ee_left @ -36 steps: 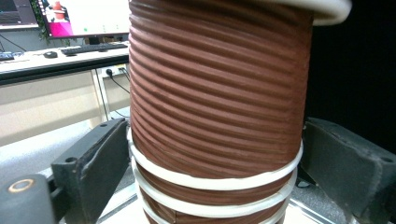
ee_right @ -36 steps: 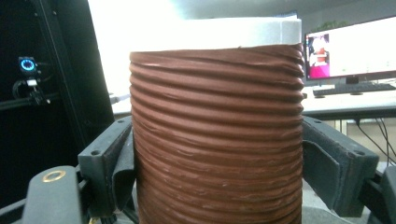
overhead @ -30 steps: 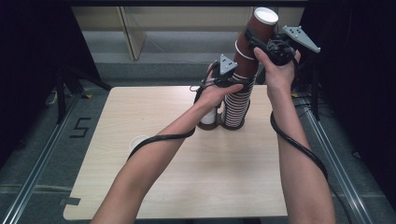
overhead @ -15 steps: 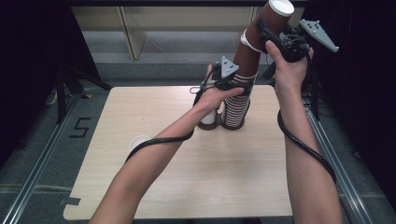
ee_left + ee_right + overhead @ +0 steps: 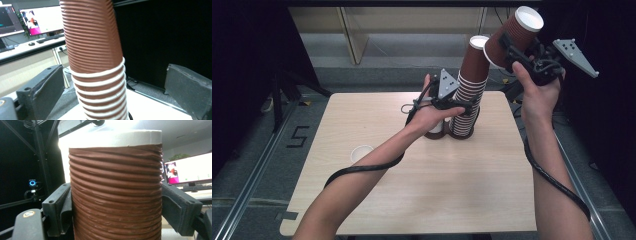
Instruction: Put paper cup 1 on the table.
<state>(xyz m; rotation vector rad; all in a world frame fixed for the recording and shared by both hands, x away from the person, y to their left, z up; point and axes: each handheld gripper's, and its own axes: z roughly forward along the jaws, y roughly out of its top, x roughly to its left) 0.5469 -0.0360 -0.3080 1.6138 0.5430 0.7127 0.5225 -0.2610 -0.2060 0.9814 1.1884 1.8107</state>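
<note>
Oddly, the only writing is a "5" [image 5: 297,136] on the floor. The right claw [image 5: 512,50] grips a brown cup [image 5: 515,34]. The left claw [image 5: 469,106], jaws just opened wide, straddles the cup stack [image 5: 469,90] without pressing it.

High view evenly lit from above, table [image 5: 412,200] bright, surroundings near-black left and right. Soft shadows under the arms. Left gripper view: monitor [image 5: 41,18] far left glares, bg soft. Right gripper view: strong backlight blows out the cup [image 5: 115,190] rim (overexposed), jaws slightly blurred, close-up.
</note>
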